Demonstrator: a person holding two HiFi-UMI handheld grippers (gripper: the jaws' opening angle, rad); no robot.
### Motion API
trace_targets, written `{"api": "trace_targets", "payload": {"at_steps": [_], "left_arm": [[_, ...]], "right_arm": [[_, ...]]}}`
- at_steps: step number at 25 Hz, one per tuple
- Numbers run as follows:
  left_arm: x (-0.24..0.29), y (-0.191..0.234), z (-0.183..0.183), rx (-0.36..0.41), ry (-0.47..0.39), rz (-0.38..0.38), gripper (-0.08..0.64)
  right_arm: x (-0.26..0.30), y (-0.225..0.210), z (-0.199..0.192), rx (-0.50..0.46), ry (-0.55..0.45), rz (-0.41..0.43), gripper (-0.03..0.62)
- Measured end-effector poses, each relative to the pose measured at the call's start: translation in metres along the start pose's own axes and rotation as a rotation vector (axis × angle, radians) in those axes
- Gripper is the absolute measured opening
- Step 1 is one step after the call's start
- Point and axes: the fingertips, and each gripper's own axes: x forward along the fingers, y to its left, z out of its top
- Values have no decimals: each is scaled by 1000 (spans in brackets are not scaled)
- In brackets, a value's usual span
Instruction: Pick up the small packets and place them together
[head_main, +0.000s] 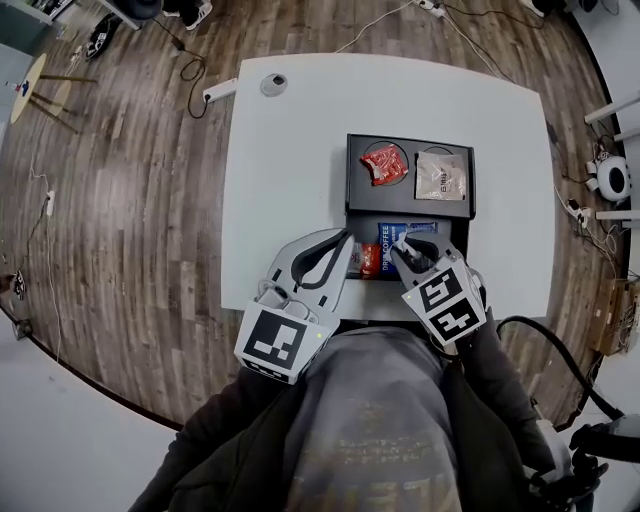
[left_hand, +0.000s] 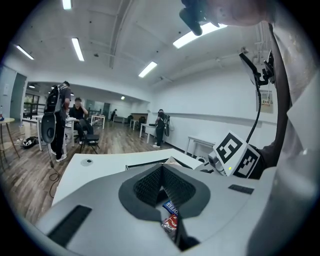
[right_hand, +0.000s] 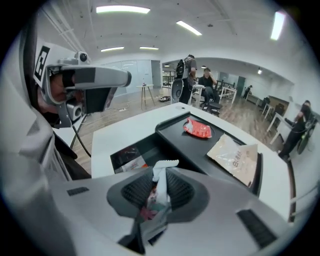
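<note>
My right gripper (head_main: 404, 244) (right_hand: 159, 176) is shut on a small white and pink packet (right_hand: 156, 199) and holds it over the low black box (head_main: 456, 230) at the table's near edge. That box holds a blue drip coffee packet (head_main: 393, 232) (left_hand: 171, 206) and a red packet (head_main: 368, 261) (left_hand: 169, 223). Just behind it, the black tray (head_main: 410, 203) (right_hand: 172, 134) carries a red packet (head_main: 382, 163) (right_hand: 197, 129) and a beige packet (head_main: 441, 177) (right_hand: 235, 158). At the box's left end my left gripper (head_main: 345, 243) (left_hand: 161, 173) is shut with nothing between its pads.
The white table (head_main: 290, 180) has a round grommet (head_main: 273, 84) at its far left, with a power strip (head_main: 220, 92) at that edge. Cables lie on the wood floor. Several people and chairs are far off in the room. The person's grey top fills the near side.
</note>
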Motion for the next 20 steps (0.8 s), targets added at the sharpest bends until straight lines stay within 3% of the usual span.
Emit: {"api": "trace_targets", "payload": {"at_steps": [5, 10, 14, 20], "left_arm": [[-1, -1, 7, 11, -23, -14, 3], [-1, 9, 13, 3, -36, 14, 3], [1, 23, 12, -10, -25, 47, 3], [11, 44, 8, -45, -3, 82, 3]], "right_arm": [[-28, 0, 36, 27, -105, 13, 83], [-57, -52, 71, 37, -188, -107, 83], [-61, -103, 79, 28, -174, -204, 84], [-31, -142, 76, 41, -117, -214, 86]]}}
